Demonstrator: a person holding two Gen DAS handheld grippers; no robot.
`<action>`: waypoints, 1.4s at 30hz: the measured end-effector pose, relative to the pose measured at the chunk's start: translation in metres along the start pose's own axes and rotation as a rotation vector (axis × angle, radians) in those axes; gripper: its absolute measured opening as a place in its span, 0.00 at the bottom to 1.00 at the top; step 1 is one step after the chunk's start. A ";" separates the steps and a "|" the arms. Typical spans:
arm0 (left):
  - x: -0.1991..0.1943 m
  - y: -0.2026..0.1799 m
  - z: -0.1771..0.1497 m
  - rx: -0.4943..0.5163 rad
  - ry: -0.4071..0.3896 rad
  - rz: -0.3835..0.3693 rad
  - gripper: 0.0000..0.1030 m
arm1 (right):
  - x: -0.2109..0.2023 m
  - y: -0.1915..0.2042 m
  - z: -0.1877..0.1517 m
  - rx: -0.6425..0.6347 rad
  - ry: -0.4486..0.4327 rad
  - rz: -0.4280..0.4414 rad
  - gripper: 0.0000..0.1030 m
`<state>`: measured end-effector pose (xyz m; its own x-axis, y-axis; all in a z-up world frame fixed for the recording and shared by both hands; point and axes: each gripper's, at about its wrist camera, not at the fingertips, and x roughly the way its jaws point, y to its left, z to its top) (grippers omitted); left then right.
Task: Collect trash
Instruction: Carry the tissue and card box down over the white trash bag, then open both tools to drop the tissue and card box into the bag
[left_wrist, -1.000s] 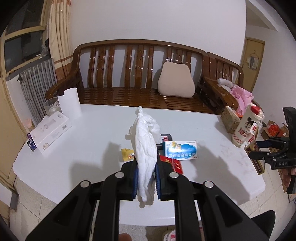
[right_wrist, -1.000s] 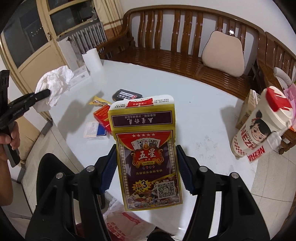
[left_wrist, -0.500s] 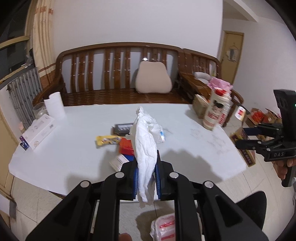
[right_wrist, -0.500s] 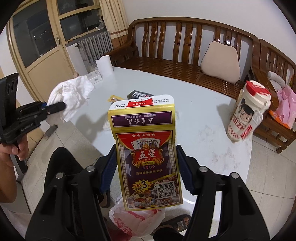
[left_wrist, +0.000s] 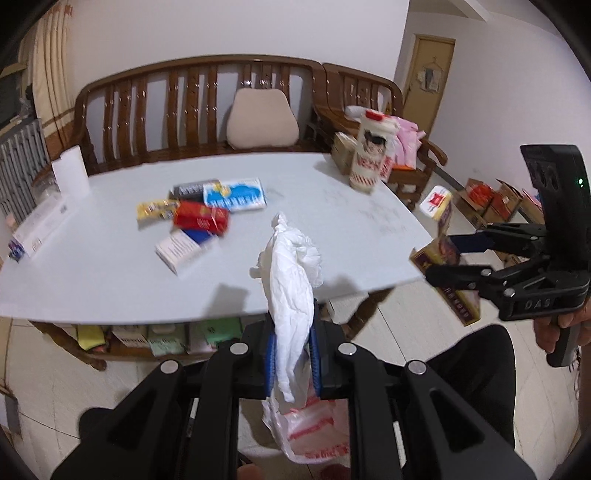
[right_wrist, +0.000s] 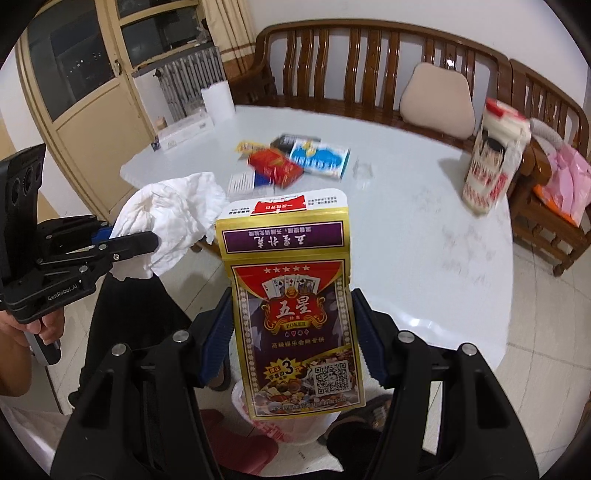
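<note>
- crumpled tissue (left_wrist: 291, 280) is clamped between the closed jaws of the left gripper (left_wrist: 292, 363), above a plastic bag (left_wrist: 310, 432) on the floor.
- playing-card box (right_wrist: 291, 314) is pinched upright by the right gripper (right_wrist: 291, 345), off the table (right_wrist: 424, 221) edge.

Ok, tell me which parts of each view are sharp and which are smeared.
Left wrist view: the tissue in the left gripper is sharp; table packets smear. Right wrist view: the card box in the right gripper is crisp; the cup blurs.
</note>
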<state>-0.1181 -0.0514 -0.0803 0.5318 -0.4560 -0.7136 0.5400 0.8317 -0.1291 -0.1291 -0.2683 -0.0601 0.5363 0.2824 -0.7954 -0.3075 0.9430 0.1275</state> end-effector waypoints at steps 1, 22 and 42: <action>0.004 -0.002 -0.009 -0.004 0.013 -0.012 0.14 | 0.005 0.003 -0.010 0.004 0.011 0.000 0.58; 0.168 -0.028 -0.150 -0.105 0.372 -0.060 0.14 | 0.168 -0.013 -0.165 0.132 0.344 -0.029 0.58; 0.282 -0.012 -0.234 -0.232 0.638 -0.065 0.17 | 0.304 -0.031 -0.221 0.166 0.561 -0.027 0.59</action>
<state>-0.1271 -0.1161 -0.4414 -0.0241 -0.2912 -0.9564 0.3658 0.8877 -0.2795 -0.1303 -0.2501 -0.4369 0.0304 0.1643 -0.9859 -0.1477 0.9763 0.1581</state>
